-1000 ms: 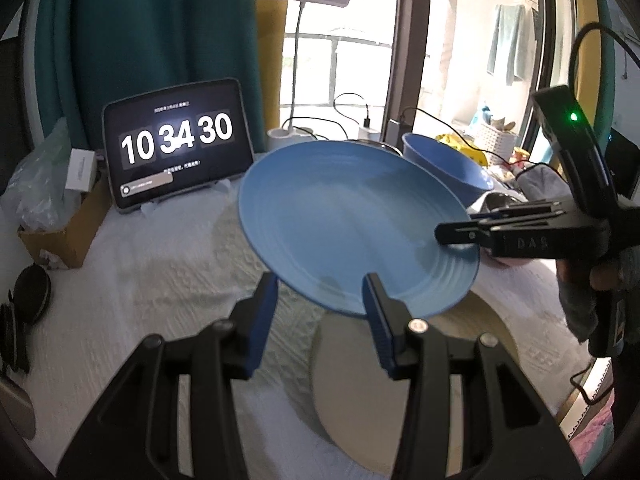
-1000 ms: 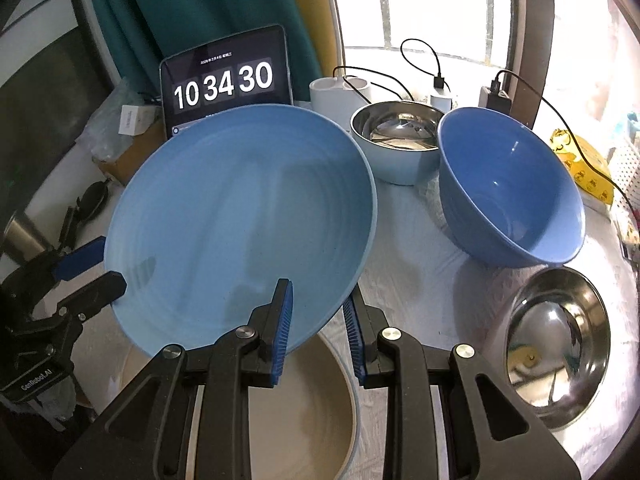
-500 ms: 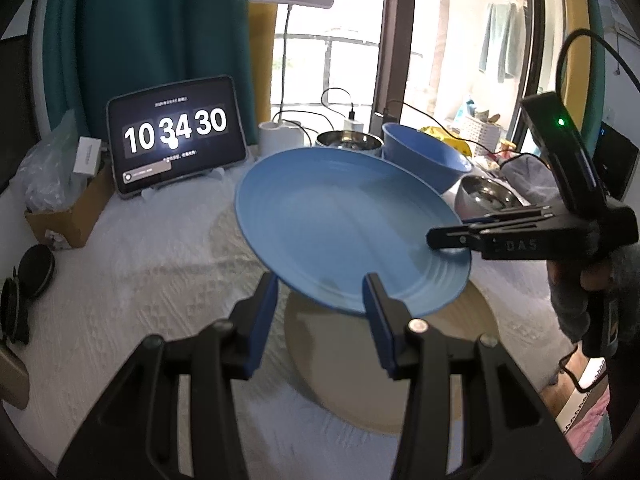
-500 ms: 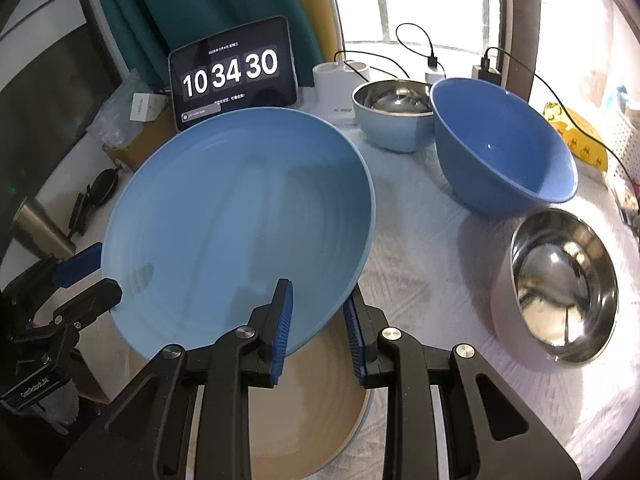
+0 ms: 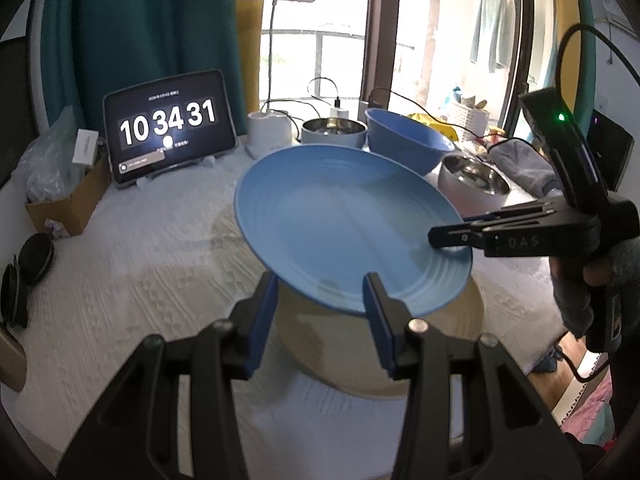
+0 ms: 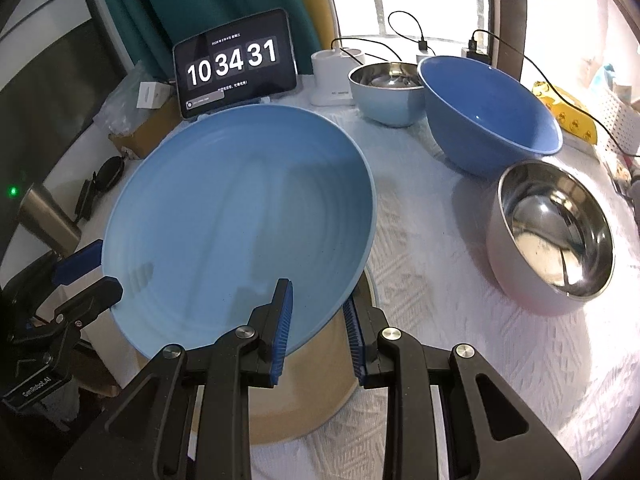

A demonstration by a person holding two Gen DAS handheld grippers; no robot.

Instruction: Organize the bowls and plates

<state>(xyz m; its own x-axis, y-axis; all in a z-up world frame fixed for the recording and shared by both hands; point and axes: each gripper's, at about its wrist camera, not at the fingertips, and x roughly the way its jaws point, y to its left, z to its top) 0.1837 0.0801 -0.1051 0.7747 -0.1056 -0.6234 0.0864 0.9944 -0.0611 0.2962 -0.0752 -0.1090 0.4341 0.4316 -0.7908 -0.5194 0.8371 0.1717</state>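
Both grippers carry the blue plate (image 6: 240, 224) by opposite rim edges. Right gripper (image 6: 318, 320): fingers narrow, clamped across the near rim, one pad on top of the plate, one under it. Left gripper (image 5: 320, 308): fingers set somewhat wider, rim sits between them; from the right wrist view they straddle the far rim edge, so I read it as a grip too.

Change over the last second: the plate has come across and slightly down, and now hangs over the beige plate (image 6: 304, 396) lying on the desk (image 5: 132, 280). Earlier the beige plate showed only as a sliver under the rim; now more of it shows under the blue one. Finger openings unchanged. The blue plate is tilted and not touching the beige one yet.

Meaning: this looks like the stacking step, nearly lined up. What's left is levelling, lowering and releasing. Risk: with a rim-only grip, uneven release could let it slide off-centre.

Bowls untouched: blue bowl (image 6: 492, 112), steel bowl (image 6: 556, 236) just beside it, smaller steel bowl (image 6: 386, 88) behind. Well apart from the plates.
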